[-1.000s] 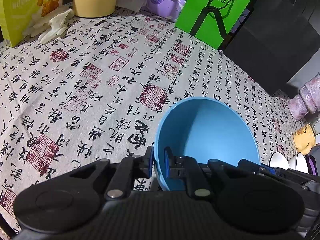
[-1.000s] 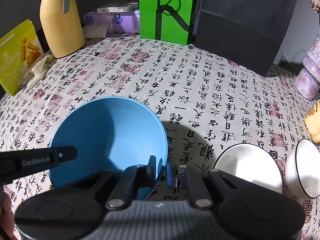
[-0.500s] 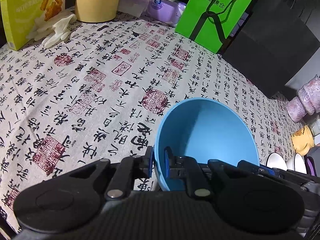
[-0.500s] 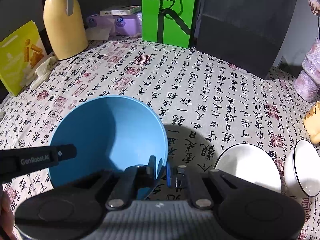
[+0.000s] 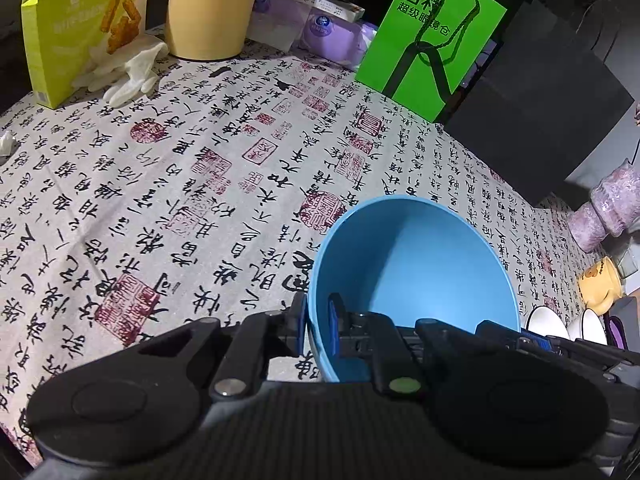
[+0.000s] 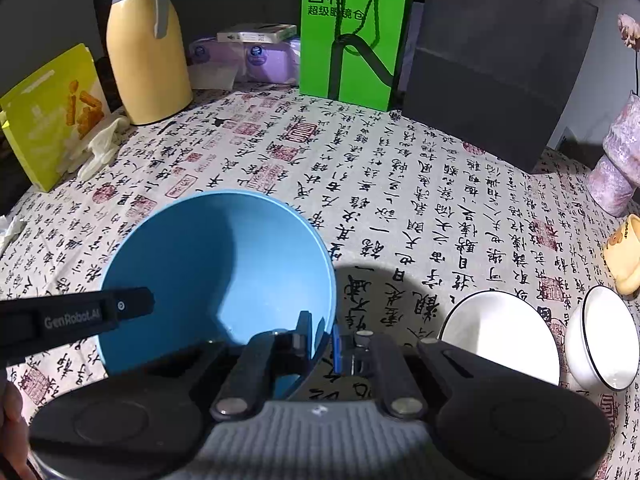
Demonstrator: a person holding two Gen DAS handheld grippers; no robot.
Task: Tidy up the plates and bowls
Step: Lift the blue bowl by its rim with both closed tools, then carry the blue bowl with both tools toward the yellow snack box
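A tablecloth [image 6: 420,200] printed with black calligraphy and red seals covers the whole table. At its far edge a dark paper bag [image 6: 496,64] stands beside a green paper bag [image 6: 356,32], then a yellow thermos jug [image 6: 148,52] and a yellow snack box [image 6: 52,116] with white gloves [image 6: 100,148] lying against it. The blue bowl [image 6: 216,264] is held tilted above the cloth, casting a shadow beside it. The left gripper [image 5: 316,326] pinches its left rim, the right gripper [image 6: 322,338] pinches the opposite rim. Two white bowls [image 6: 500,332] sit close on the right, near a yellow mug [image 6: 622,256] and a pink vase [image 6: 620,160]
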